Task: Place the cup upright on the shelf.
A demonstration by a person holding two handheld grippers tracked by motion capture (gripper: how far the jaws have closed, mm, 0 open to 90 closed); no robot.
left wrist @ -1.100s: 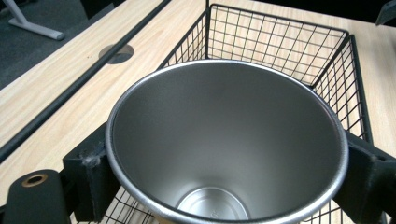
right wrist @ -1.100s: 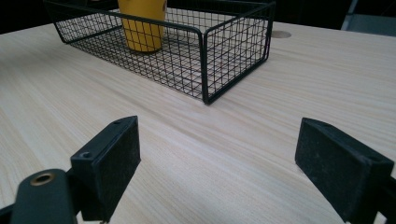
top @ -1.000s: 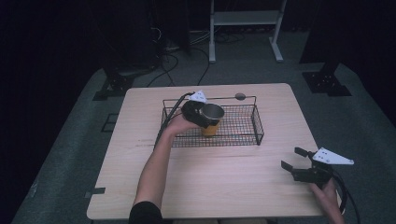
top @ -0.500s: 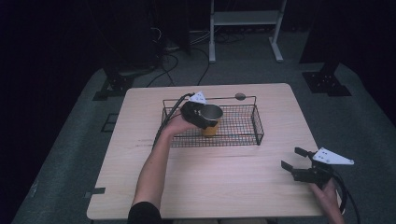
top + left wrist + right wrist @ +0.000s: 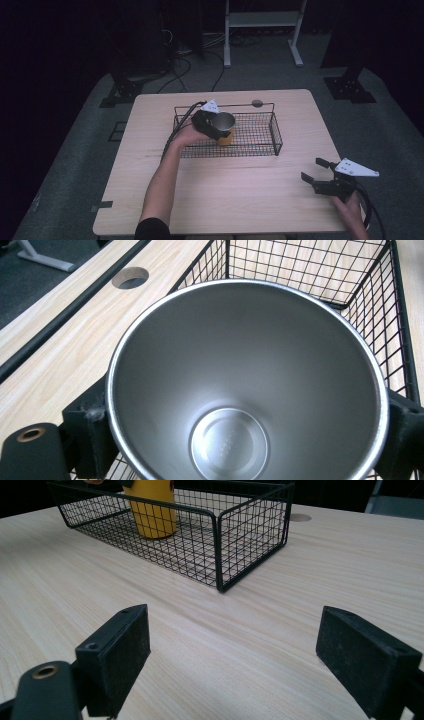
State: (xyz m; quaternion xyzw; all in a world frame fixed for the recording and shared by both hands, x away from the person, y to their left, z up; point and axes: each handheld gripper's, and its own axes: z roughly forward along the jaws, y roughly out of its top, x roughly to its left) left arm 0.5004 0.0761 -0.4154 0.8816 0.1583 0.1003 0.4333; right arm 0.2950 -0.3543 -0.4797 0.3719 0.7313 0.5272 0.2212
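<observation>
Steel-lined and yellow outside, the cup (image 5: 224, 128) already stands upright in the left part of the wire basket (image 5: 260, 141) on the desk (image 5: 235, 185), so the placing looks done. The left claw (image 5: 212, 125) has just been spreading its jaws, which sit either side of the cup's rim; whether the pads are clear yet I cannot tell, so letting go and lifting away remain. The right claw (image 5: 316, 170) waits released, well apart near the desk's front right corner.
</observation>
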